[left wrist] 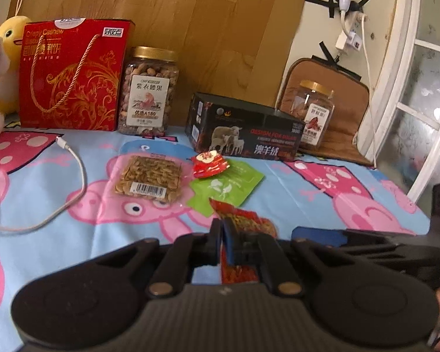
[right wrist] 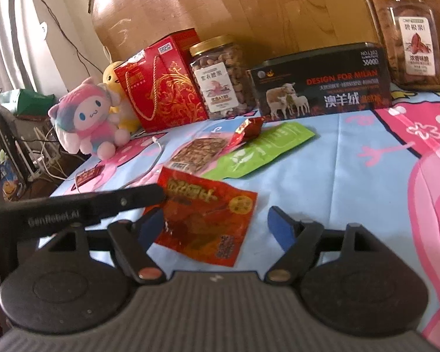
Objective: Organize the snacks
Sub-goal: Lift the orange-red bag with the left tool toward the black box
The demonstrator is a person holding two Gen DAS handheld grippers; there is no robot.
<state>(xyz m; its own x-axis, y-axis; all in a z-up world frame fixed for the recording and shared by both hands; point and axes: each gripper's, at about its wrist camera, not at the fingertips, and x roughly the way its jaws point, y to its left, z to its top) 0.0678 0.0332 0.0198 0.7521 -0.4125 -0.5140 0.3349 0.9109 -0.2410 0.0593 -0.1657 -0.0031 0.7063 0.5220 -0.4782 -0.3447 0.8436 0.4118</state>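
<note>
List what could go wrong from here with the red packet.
1. The left hand-held gripper pinches only the red packet's edge, so it may slip out when lifted.
2. The right hand-held gripper, open, straddles the packet and could snag it.
3. Dragging could catch the cable.

A lived-in home room: a cartoon-pig cloth (right wrist: 337,161) covers the table, plush toys (right wrist: 88,120) sit at the left of the frame, a charger cable (left wrist: 73,176) trails across, and a taped wall socket (left wrist: 349,38) hangs upper right beside a white-framed window (left wrist: 419,102).
</note>
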